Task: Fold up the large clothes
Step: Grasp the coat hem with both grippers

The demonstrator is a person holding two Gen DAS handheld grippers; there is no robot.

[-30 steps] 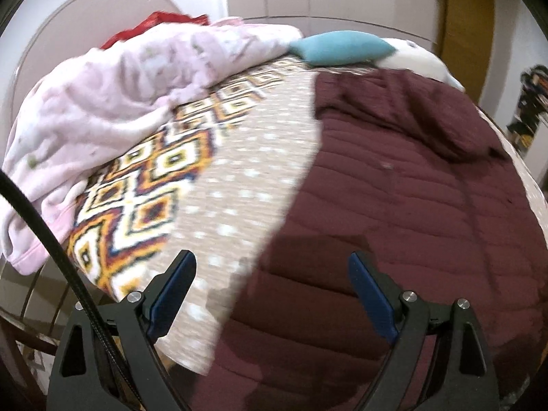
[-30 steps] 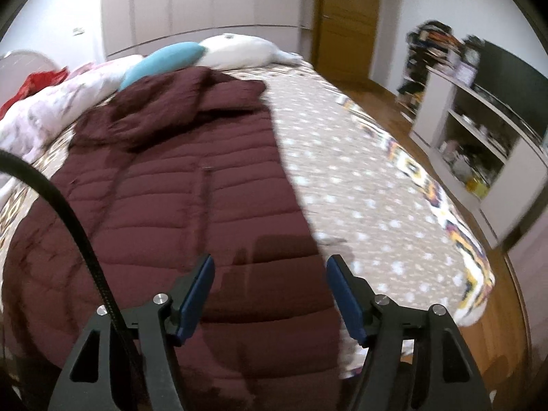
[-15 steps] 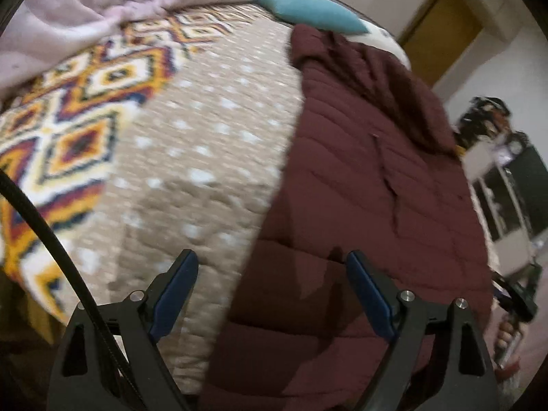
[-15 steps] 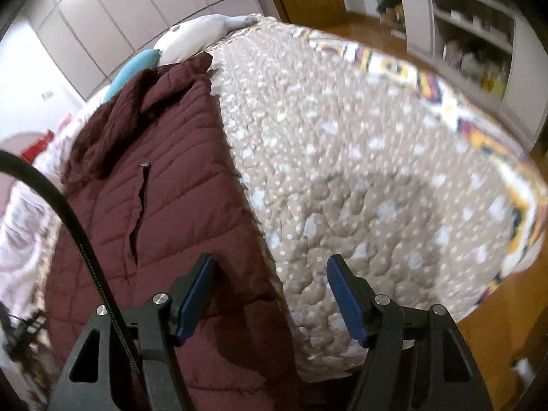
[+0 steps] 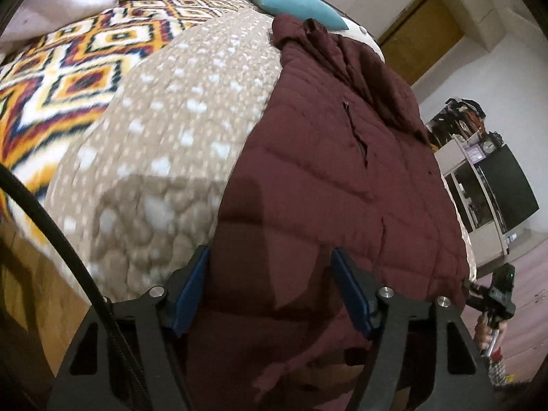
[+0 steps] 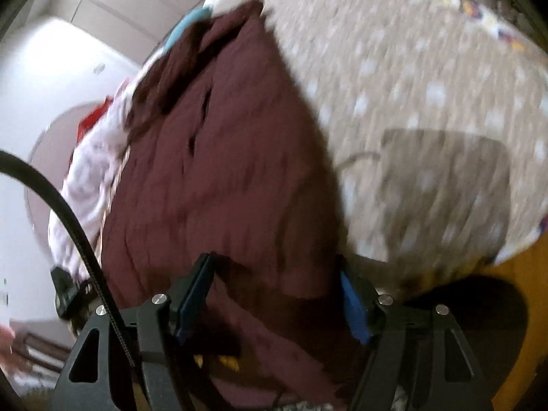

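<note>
Across the beige dotted quilt lies the maroon quilted puffer jacket, spread flat w/ hood toward the teal pillow, so its near hem is reachable. My left gripper has just been narrowing, pads not yet pressing, hem corner between them. Right gripper is unclenched over the other corner; both straddle the hem, I'd guess to lift it together.

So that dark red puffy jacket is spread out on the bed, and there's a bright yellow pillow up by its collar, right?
Not quite: the pillow by the collar is teal, not yellow. The left wrist view shows it clearly, just beyond the top of the dark red puffy jacket, which does lie spread out on the bed.
</note>
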